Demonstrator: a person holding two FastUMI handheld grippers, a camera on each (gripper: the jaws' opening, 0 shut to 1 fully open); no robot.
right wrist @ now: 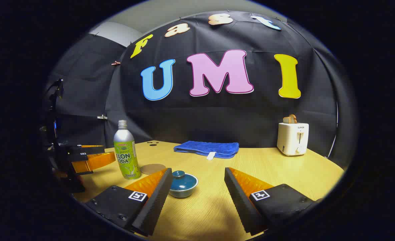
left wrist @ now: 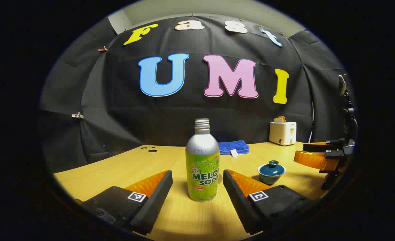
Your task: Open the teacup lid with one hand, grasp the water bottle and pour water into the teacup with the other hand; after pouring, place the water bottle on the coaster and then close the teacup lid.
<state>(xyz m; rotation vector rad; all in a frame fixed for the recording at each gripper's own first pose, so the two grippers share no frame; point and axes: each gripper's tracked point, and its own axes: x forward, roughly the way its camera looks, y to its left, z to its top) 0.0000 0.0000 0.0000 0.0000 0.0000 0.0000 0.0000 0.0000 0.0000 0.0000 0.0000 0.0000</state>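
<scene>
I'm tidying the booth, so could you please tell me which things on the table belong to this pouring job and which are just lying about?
Belong to the job: bottle, lidded teacup, coaster.

Just lying about: blue towel, toaster with bread in it.

The metal bottle [left wrist: 202, 160] is gleaming above its glossy label, the glazed teacup [left wrist: 271, 172] is shining, and the counter [right wrist: 284, 170] is showing matt wood grain beside a fluffy cloth towel [right wrist: 206, 149].

left gripper view faces bottle [left wrist: 202, 164] closely, right gripper view faces teacup [right wrist: 183, 183]
</scene>
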